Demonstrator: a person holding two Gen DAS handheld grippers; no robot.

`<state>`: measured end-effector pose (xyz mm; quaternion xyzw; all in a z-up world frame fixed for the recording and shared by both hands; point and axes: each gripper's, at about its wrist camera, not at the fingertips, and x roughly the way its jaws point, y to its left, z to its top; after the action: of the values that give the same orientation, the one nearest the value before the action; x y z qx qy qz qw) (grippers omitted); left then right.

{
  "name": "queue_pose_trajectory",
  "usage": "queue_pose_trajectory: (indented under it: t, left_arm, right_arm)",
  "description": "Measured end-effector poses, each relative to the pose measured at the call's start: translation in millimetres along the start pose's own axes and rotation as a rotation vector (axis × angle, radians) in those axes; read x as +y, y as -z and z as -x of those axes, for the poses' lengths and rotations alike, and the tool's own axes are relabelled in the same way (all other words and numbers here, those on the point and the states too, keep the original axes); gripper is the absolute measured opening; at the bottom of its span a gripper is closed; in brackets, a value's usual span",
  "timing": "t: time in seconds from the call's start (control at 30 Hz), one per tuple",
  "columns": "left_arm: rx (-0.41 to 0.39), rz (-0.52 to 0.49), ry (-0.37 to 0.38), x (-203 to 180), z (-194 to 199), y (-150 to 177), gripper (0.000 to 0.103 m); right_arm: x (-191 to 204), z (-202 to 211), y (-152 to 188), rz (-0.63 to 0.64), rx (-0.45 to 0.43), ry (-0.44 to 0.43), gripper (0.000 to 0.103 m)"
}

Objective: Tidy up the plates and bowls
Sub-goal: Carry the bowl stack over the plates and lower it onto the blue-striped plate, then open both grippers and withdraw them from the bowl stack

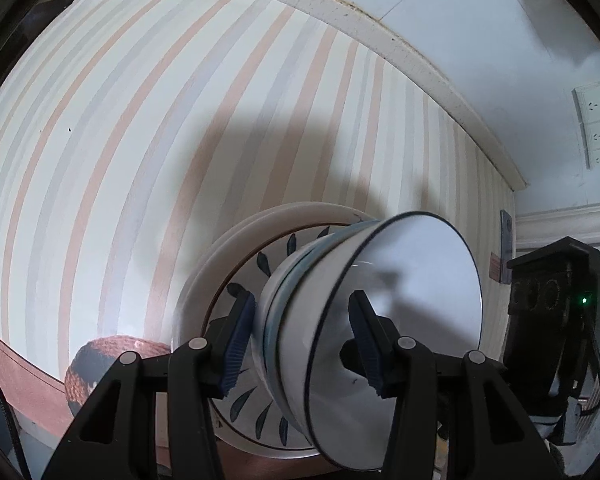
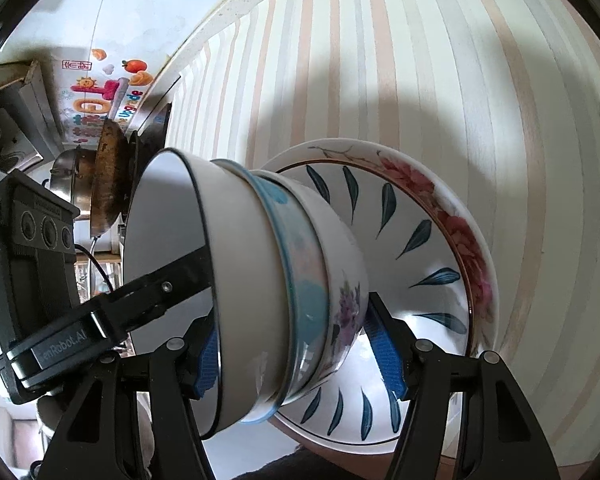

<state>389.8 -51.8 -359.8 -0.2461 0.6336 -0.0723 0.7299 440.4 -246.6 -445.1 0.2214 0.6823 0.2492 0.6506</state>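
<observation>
Clamped on nested bowls (image 1: 340,320) from both sides: left gripper (image 1: 304,344) and right gripper (image 2: 296,356). Seated on stacked plates (image 2: 420,248) over striped countertop (image 1: 140,120).

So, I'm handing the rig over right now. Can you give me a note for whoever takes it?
Left gripper: jaws shut on the bowl stack, one finger inside the top bowl and one outside.
Right gripper: shut on the same stack at another part of the rim.
Things: three nested bowls sit over the leaf-pattern plate, which lies on the floral plate on the striped surface.
Done: the bowls are nested and the plates are stacked.
Left: confirm the bowls rest on the plate (contact is unclear), then release both grippers.
</observation>
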Motion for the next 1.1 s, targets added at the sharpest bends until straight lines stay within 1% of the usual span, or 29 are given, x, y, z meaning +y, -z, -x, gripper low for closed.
queue_pose_trajectory:
  t: [0.1,0.27,0.5,0.63,0.73,0.8,0.87,0.9,0.93,0.97,1.0,1.03,1.1]
  left_arm:
    - [-0.002,-0.002,-0.001,-1,0,-1,0.045]
    - [0.005,-0.021,-0.008,-3,0,-3,0.045]
    - [-0.012,-0.048,-0.033,-5,4,-3,0.045]
    - [-0.052,-0.087,-0.095,-11,17,1,0.045]
    - [-0.107,-0.123,-0.143,-17,37,8,0.045]
    - [-0.136,-0.15,-0.17,-21,51,14,0.047]
    - [-0.16,-0.17,-0.183,-23,64,20,0.047]
    - [-0.17,-0.178,-0.184,-23,70,23,0.047]
    - [-0.177,-0.185,-0.187,-23,75,25,0.048]
    - [-0.184,-0.195,-0.196,-24,81,29,0.05]
    - [-0.201,-0.202,-0.2,-24,86,32,0.058]
    - [-0.22,-0.213,-0.206,-25,92,35,0.071]
    - [-0.254,-0.232,-0.224,-26,102,39,0.083]
  right_arm:
    - [-4,5,4,0.001,-0.003,0.004,0.066]
    - [4,-2,1,0.006,-0.004,0.019,0.066]
    - [9,-3,0,0.015,-0.007,0.046,0.066]
    - [11,6,3,0.029,-0.03,0.065,0.066]
    - [18,23,9,0.049,-0.064,0.079,0.067]
    - [27,40,16,0.07,-0.092,0.104,0.069]
    - [37,55,23,0.087,-0.123,0.129,0.081]
    - [43,65,28,0.1,-0.148,0.152,0.084]
    - [48,73,32,0.109,-0.173,0.179,0.093]
    - [52,80,36,0.117,-0.194,0.198,0.097]
    - [58,89,42,0.123,-0.223,0.225,0.097]
    - [61,93,44,0.124,-0.24,0.246,0.097]
    - [70,107,54,0.128,-0.292,0.328,0.099]
